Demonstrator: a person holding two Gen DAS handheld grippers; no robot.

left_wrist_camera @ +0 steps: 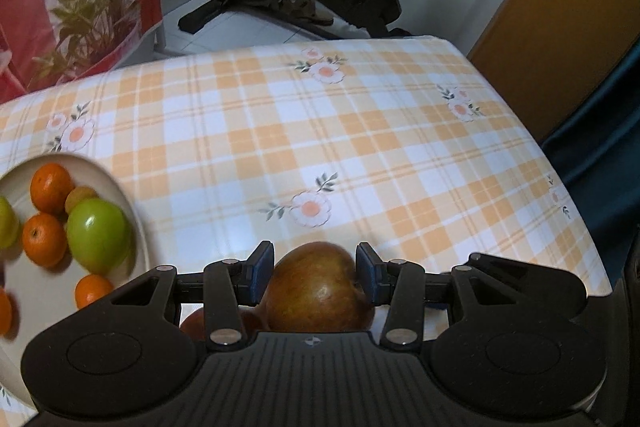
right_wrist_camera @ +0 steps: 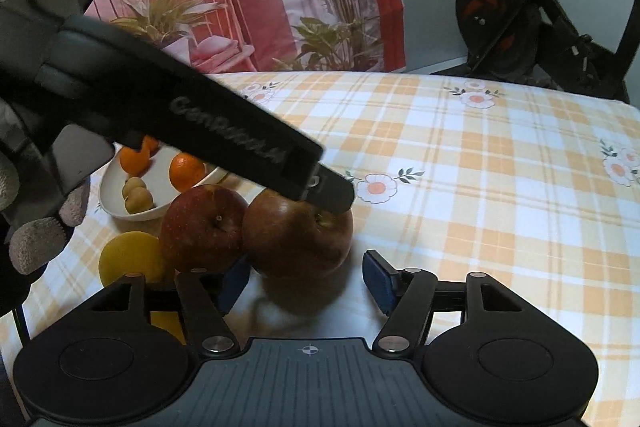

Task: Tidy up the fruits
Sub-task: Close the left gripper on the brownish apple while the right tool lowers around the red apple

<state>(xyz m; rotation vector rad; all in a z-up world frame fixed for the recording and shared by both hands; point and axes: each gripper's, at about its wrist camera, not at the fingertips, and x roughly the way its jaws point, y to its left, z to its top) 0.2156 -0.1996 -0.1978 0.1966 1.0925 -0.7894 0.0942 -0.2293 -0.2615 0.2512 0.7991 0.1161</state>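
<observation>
Squeezing the apple low in the frame, the left hand-held gripper could be bumping the red apple beside it, rolling it. The right hand-held gripper is waiting wide open, empty.

A red-brown apple was positioned stem end up on the checked cloth, with a yellow-green patch visible around the stem. A second, redder apple was set touching its side, stem cavity upward. A white bowl was located just beyond the redder apple. Several oranges, a glossy green apple and small tan-yellow fruits were contained in it. A second green fruit was partly cut off at the frame edge.
</observation>
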